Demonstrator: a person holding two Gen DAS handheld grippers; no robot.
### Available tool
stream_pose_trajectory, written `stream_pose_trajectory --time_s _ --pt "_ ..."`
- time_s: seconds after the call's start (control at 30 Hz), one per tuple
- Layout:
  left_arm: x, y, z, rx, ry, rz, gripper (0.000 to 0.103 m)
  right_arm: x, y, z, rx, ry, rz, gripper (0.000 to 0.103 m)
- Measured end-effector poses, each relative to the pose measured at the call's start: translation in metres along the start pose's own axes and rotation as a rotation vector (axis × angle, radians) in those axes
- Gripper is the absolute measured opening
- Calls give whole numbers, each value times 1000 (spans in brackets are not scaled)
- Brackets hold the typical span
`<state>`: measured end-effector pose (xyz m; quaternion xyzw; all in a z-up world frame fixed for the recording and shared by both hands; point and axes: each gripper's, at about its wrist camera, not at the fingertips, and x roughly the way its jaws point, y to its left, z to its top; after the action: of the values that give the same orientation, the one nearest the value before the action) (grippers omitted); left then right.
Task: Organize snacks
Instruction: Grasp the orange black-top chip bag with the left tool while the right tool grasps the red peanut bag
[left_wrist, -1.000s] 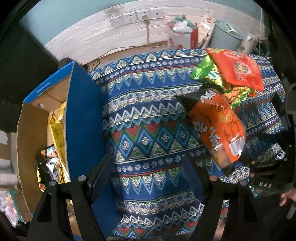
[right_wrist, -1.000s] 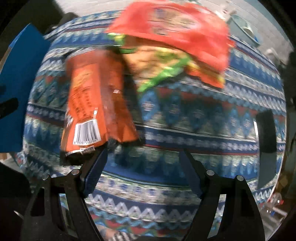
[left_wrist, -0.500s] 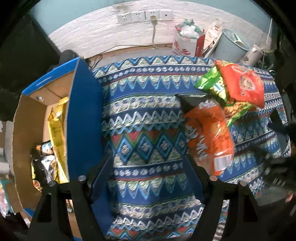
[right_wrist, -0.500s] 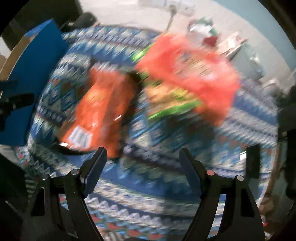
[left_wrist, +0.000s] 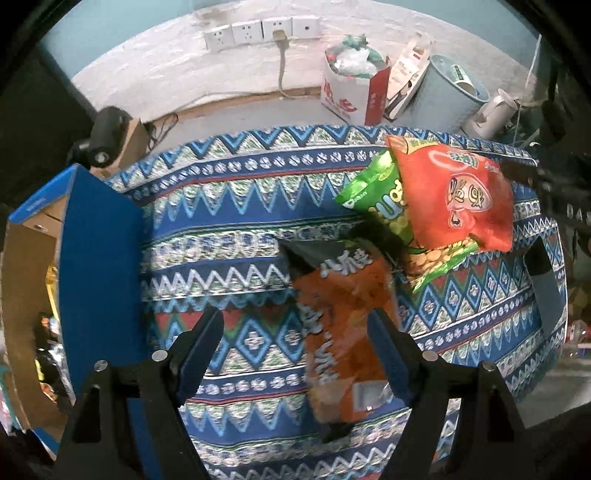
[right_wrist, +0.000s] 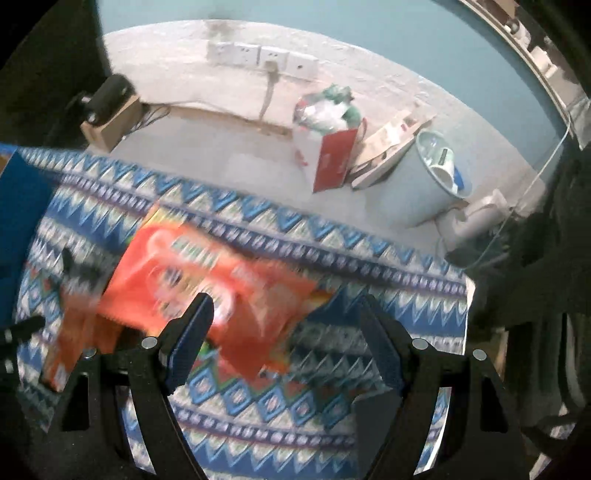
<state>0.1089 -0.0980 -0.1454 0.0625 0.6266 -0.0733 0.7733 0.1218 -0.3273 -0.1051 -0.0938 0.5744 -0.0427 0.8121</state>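
L gripper (left_wrist: 295, 339): jaws wide and opening at this moment. Nothing is gripped. The orange snack bag (left_wrist: 343, 332) is seen lying on the patterned tablecloth (left_wrist: 236, 221) beneath the gap, toward the right-hand finger (left_wrist: 388, 354), which overlaps the bag's edge in view; contact cannot be confirmed. The left-hand finger (left_wrist: 199, 347) is seen over bare cloth.

R gripper (right_wrist: 284, 336): jaws spread wide, nothing held btwn them. The red snack bag (right_wrist: 207, 280) is seen past the fingertips, blurred. No pad is pressed on it.

Snack positions (L wrist view): orange bag lies lengthwise mid-table, black band at far end. Red bag (left_wrist: 454, 195) lies at far right of table, on top of a green snack bag (left_wrist: 384, 195); the two overlap. Green bag's near corner lies just beside orange bag's far end.

Cardboard box w/ blue outer wall (left_wrist: 96, 258) is seen at left table edge; packets are glimpsed inside, dim.

Writing: large white Chinese characters are seen on orange bag, not legible w/ certainty. White-outlined characters in an oval on red bag. Pale letters "u d" or similar on green bag, partly covered. A white label patch is seen at orange bag's near end; unreadable.

Background: wall sockets (left_wrist: 258, 31), red-white paper bag (left_wrist: 351, 96), pale blue bin (left_wrist: 447, 96).
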Motion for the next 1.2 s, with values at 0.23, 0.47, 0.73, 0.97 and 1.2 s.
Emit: stream_pose_trajectory --time_s 0.23,0.47,0.73,0.97,1.2 --pt "15 -11 8 -24 24 4 82 27 -20 17 35 -10 23 79" --pt "31 -26 9 18 32 20 88 42 -16 8 4 39 39 79" --pt "42 -26 3 27 57 21 88 31 -11 -39 -4 116 83 79" --pt "54 -24 -2 32 65 6 89 25 0 -61 89 119 290 79" --pt "73 -9 -7 -10 100 -46 92 61 34 -78 -51 207 247 79"
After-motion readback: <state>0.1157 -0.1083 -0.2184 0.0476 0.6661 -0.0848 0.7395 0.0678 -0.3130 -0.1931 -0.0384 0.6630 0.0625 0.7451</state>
